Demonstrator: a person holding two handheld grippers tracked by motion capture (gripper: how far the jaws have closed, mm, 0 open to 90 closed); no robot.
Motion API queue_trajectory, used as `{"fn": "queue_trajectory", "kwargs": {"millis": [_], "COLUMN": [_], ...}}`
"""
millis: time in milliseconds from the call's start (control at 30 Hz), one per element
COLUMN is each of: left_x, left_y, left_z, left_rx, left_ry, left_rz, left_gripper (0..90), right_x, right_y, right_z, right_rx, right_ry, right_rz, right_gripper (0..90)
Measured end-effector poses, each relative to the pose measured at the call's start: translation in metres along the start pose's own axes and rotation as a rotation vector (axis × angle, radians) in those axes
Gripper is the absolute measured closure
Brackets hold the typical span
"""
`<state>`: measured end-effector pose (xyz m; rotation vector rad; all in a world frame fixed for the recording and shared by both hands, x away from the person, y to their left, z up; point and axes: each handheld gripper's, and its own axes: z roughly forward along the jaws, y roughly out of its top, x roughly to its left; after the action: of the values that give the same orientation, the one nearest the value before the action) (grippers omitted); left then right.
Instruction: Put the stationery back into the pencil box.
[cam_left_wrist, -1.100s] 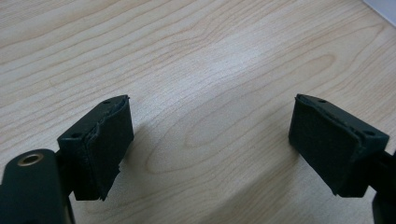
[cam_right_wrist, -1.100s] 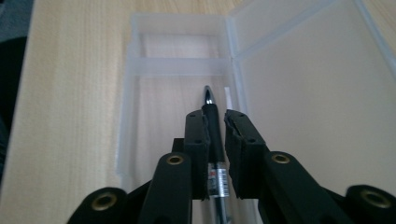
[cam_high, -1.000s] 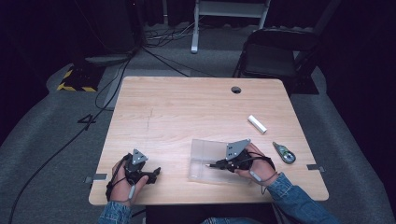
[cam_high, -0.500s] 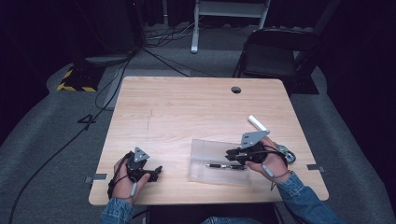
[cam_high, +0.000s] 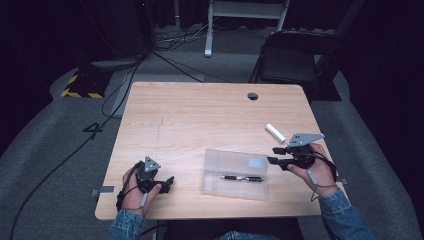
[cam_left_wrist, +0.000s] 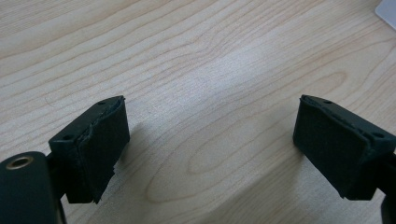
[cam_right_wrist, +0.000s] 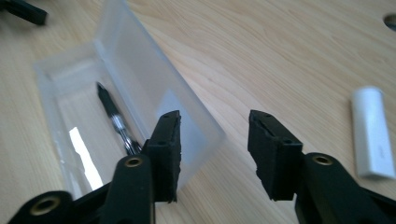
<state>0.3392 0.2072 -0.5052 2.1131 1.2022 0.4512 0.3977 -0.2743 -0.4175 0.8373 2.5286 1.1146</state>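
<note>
While the pale wooden table (cam_high: 200, 125) is standing on grey carpet in a dark room, the clear plastic box (cam_high: 235, 174) is lying near its front edge with a black pen (cam_high: 242, 178) inside. The right gripper (cam_high: 274, 155) is hovering just beside the box's right end, its jaws having just been opening, with nothing between them. The left gripper (cam_high: 167, 182) is resting at the front left, jaws spread wide over bare wood, and a white cylinder (cam_high: 275, 132) is lying near the right gripper.

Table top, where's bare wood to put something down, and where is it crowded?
The far half of the table is bare from the left edge to the round hole. There is also bare wood between the left gripper and the clear box. The right side is crowded: box with pen, white stick, right gripper.
</note>
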Motion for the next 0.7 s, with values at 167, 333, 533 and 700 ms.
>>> {"fn": "queue_trajectory", "kwargs": {"millis": [167, 333, 533, 700], "left_x": [0.0, 0.0, 0.0, 0.0], "left_y": [0.001, 0.003, 0.003, 0.003], "left_z": [0.0, 0.002, 0.002, 0.002], "left_rx": [0.003, 0.0, 0.0, 0.001], "left_ry": [0.0, 0.001, 0.0, 0.002], "left_rz": [0.003, 0.0, -0.001, 0.001], "left_gripper": [11.0, 10.7, 10.7, 10.7], "right_x": [-0.014, -0.027, -0.038, -0.05], "right_y": [-0.015, -0.026, -0.034, -0.044], "right_z": [-0.005, -0.008, -0.01, -0.011], "right_rx": [0.034, 0.054, 0.072, 0.081], "right_ry": [-0.067, -0.129, -0.164, -0.199], "right_rz": [0.088, 0.154, 0.206, 0.271], "right_gripper": [48.5, 46.4, 43.2, 39.2]}}
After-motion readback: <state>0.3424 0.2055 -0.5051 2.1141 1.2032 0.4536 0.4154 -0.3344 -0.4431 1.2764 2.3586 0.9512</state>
